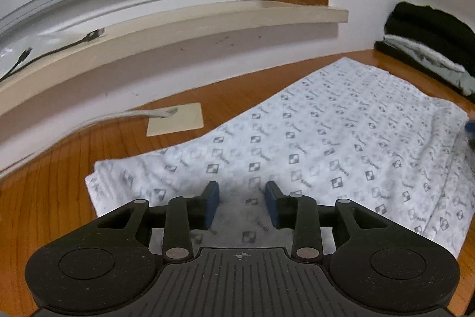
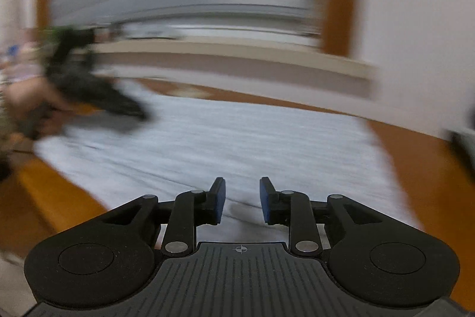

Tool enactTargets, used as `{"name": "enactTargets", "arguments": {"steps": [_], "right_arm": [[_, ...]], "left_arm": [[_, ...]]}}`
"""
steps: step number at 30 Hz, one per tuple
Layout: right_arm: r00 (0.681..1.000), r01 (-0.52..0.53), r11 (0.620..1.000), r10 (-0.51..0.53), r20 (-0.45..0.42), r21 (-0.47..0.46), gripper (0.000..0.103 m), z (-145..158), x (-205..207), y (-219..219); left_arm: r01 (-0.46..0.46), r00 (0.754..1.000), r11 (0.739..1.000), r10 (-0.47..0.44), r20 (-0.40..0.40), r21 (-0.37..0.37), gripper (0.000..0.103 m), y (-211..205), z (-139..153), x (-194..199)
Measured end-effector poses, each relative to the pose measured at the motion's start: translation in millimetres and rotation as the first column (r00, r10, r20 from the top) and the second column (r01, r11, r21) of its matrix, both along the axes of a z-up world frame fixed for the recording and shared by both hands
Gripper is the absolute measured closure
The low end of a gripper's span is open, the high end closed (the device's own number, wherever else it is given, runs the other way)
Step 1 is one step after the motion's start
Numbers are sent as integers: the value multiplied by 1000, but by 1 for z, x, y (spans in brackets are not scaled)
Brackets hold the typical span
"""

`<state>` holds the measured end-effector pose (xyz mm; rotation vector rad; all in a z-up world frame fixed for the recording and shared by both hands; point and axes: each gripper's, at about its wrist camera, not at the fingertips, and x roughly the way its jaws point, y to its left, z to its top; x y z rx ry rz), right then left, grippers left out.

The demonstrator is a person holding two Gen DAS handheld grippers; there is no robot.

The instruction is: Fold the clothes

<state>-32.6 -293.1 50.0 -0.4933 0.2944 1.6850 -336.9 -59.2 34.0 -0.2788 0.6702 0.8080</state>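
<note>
Left tool [image 1: 242, 195] agape over patterned cloth [image 1: 326, 138]; right tool [image 2: 242, 192] agape, view blurred.

Both units identical: left gripper [image 1: 242, 199] and right gripper [image 2: 242, 199] are matte black plastic with blue pads [image 1: 211, 205] on the jaws, silver pivot pins on the linkage arms, round hubs either side, a ribbed centre plate and a small crosshair mark. Bare-skinned hand [image 2: 26, 106], blurred.

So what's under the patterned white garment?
The patterned white garment lies spread flat on the wooden table, bare around its edges. It looks folded into layers at its left end; anything beneath the fabric is covered and cannot be seen.
</note>
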Motion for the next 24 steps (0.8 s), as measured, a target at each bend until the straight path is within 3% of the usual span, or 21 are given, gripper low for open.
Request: {"name": "enactTargets", "arguments": {"steps": [5, 9, 13, 14, 15, 17, 21, 24], "right_arm": [[987, 145, 988, -142, 70, -47, 65, -10, 60, -4], [986, 164, 984, -165, -2, -67, 65, -17, 79, 0], [987, 161, 983, -163, -15, -85, 61, -24, 82, 16], [986, 161, 983, -164, -29, -92, 63, -26, 84, 19], [985, 165, 982, -169, -35, -96, 70, -26, 87, 19], [983, 175, 979, -180, -45, -103, 94, -26, 94, 18], [968, 239, 968, -244, -63, -81, 94, -20, 103, 5], [970, 219, 974, -223, -101, -57, 92, -13, 95, -6]], "left_arm": [[-1, 999, 1000, 0, 50, 15, 65, -3, -5, -8], [4, 999, 1000, -4, 52, 16, 64, -3, -4, -7], [8, 998, 1000, -9, 61, 16, 64, -3, -5, -10], [8, 998, 1000, -9, 62, 16, 64, -3, -5, -10], [7, 998, 1000, -8, 63, 16, 64, -3, -5, -10], [6, 998, 1000, -7, 61, 18, 64, -3, -5, -10], [3, 998, 1000, -5, 59, 21, 64, -4, -5, -9], [3, 998, 1000, -4, 57, 22, 64, -4, -5, -8]]}}
